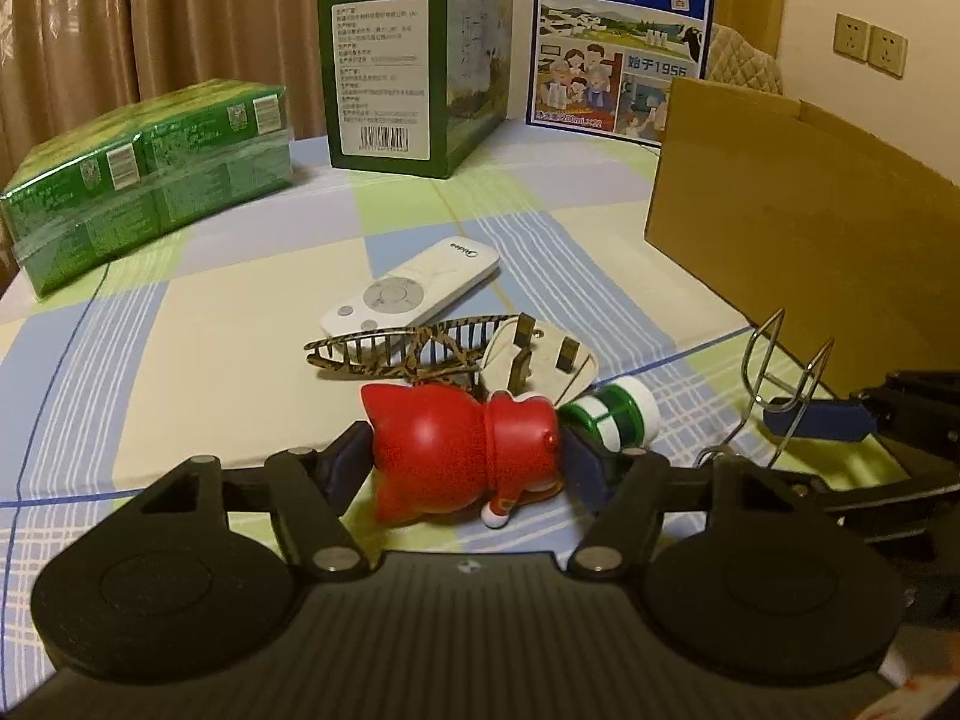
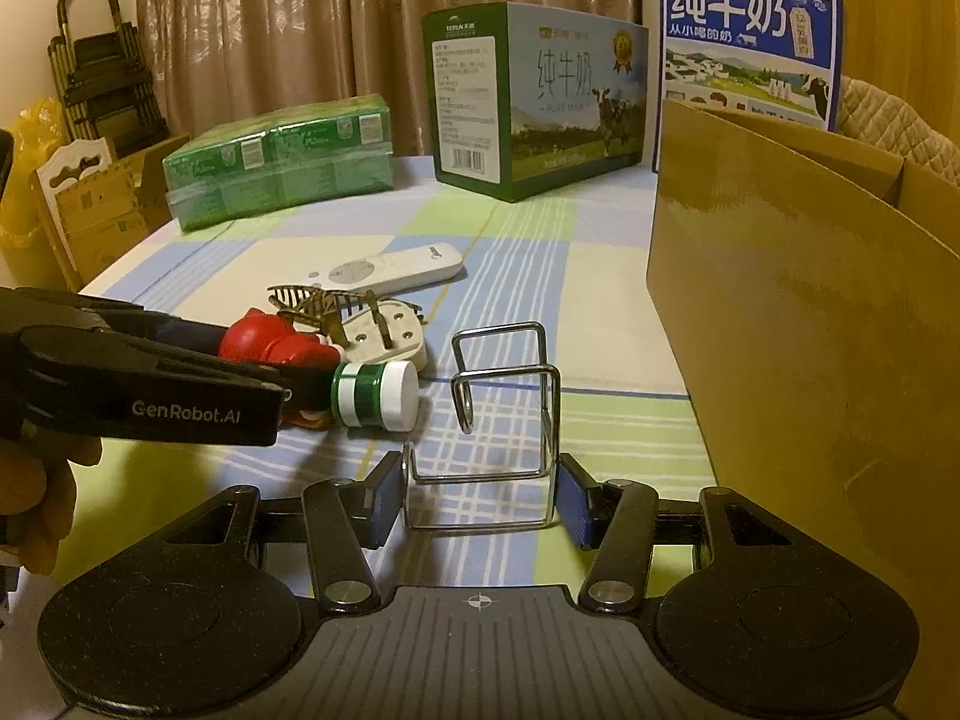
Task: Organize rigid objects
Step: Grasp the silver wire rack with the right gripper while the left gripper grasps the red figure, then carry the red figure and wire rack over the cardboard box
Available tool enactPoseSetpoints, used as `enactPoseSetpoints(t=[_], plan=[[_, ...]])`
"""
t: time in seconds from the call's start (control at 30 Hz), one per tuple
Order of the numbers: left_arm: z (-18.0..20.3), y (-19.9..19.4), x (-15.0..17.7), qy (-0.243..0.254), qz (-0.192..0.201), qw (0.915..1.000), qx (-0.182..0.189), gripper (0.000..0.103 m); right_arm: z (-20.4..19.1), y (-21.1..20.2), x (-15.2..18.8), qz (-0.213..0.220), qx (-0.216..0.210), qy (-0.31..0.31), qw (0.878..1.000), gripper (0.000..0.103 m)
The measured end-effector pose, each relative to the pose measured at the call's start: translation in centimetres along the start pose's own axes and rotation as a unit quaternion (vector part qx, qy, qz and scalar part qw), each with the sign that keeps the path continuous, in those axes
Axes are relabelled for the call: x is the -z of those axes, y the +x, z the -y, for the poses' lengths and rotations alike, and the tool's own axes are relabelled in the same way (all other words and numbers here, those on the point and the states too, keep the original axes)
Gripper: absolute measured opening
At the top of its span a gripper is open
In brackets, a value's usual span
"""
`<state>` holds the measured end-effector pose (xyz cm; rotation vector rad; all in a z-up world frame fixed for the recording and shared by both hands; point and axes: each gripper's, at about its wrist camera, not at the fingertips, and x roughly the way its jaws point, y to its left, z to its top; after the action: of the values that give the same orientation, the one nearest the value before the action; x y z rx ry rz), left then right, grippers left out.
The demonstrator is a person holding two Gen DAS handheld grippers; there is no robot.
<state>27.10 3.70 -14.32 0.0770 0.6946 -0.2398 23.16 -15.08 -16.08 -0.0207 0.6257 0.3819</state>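
Left gripper (image 1: 465,459): jaws pinched on the one red toy (image 1: 456,456), pads on both its sides.
Right gripper (image 2: 480,495): jaws narrow, clamped on the one wire rack (image 2: 504,414).
Just past the left jaws: one bottle (image 1: 612,414), one plug (image 1: 540,360), one hair clip (image 1: 396,348), one remote (image 1: 414,291), all bunched together.
Box (image 2: 804,324): one, right of both jaws, near wall close.
Bench (image 1: 180,360): open cloth left of the pile; three milk packs at the far edge.

Glossy plastic figurine (image 1: 456,456); shiny wire rack (image 2: 510,420)
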Motion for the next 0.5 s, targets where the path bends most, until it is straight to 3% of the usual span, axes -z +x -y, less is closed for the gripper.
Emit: enactPoseSetpoints(t=[0.5], plan=[[2.7,-7.0,3.6,-0.058,-0.051,0.9969,-0.017,0.063,-1.2,-6.1,2.4,-0.017,-0.018,-0.024,0.999,0.05]])
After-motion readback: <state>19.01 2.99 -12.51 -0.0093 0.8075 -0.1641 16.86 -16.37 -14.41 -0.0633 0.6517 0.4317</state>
